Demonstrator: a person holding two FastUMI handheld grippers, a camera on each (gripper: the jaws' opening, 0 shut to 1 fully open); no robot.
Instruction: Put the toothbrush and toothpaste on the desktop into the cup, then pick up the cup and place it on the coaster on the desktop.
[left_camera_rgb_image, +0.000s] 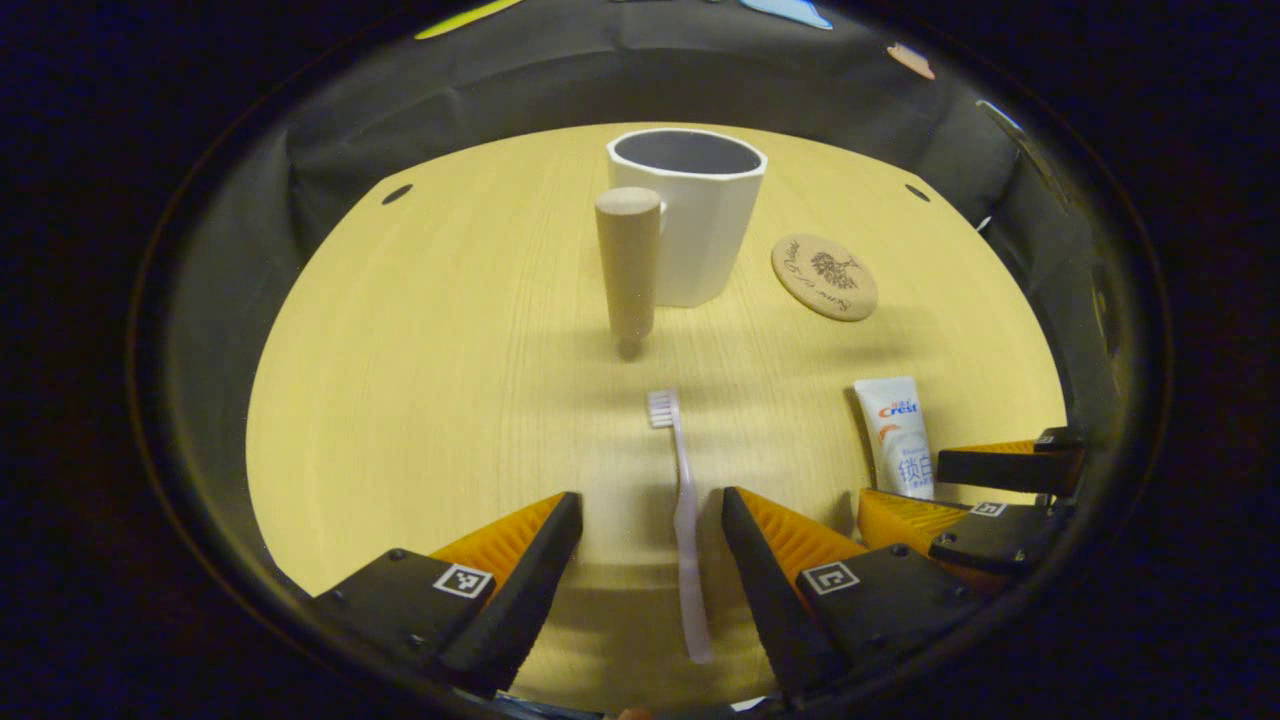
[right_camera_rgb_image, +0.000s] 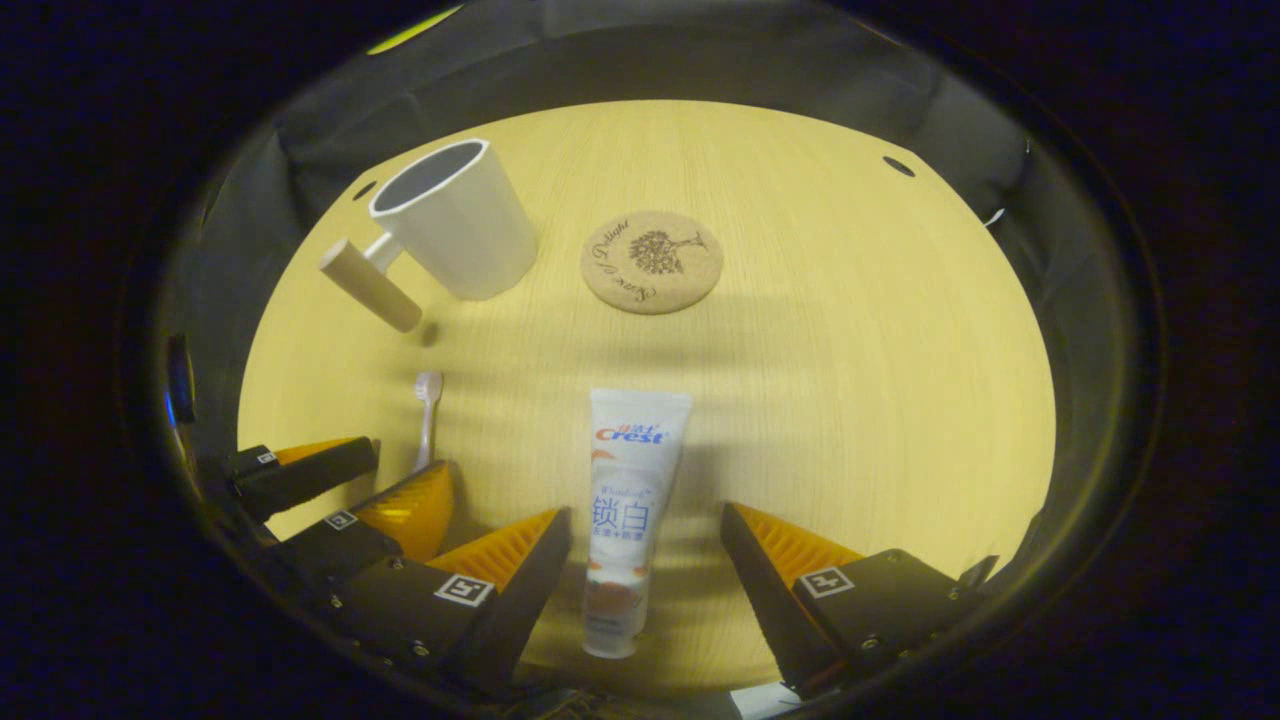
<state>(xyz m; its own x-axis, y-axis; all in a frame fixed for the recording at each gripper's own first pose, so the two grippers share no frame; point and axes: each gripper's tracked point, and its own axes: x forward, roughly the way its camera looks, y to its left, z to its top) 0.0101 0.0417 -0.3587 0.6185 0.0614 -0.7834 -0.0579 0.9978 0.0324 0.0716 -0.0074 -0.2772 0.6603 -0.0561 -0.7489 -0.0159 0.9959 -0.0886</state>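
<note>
A pale pink toothbrush (left_camera_rgb_image: 684, 520) lies flat on the wooden desktop (left_camera_rgb_image: 450, 380), its handle between the spread fingers of my left gripper (left_camera_rgb_image: 650, 520), which is open and not touching it. A white toothpaste tube (right_camera_rgb_image: 628, 510) lies between the fingers of my right gripper (right_camera_rgb_image: 645, 535), also open. The white cup (left_camera_rgb_image: 695, 215) with a wooden peg handle (left_camera_rgb_image: 628, 268) stands upright farther back. A round cork coaster (left_camera_rgb_image: 824, 277) lies to its right. In the left gripper view the right gripper (left_camera_rgb_image: 985, 495) shows beside the toothpaste tube (left_camera_rgb_image: 897, 432).
The black cloth wall (left_camera_rgb_image: 640, 80) closes in the round desktop on all sides. Small dark holes (left_camera_rgb_image: 397, 194) mark the desktop near its far edge. In the right gripper view the left gripper (right_camera_rgb_image: 340, 490) sits at the lower left, by the toothbrush head (right_camera_rgb_image: 428, 385).
</note>
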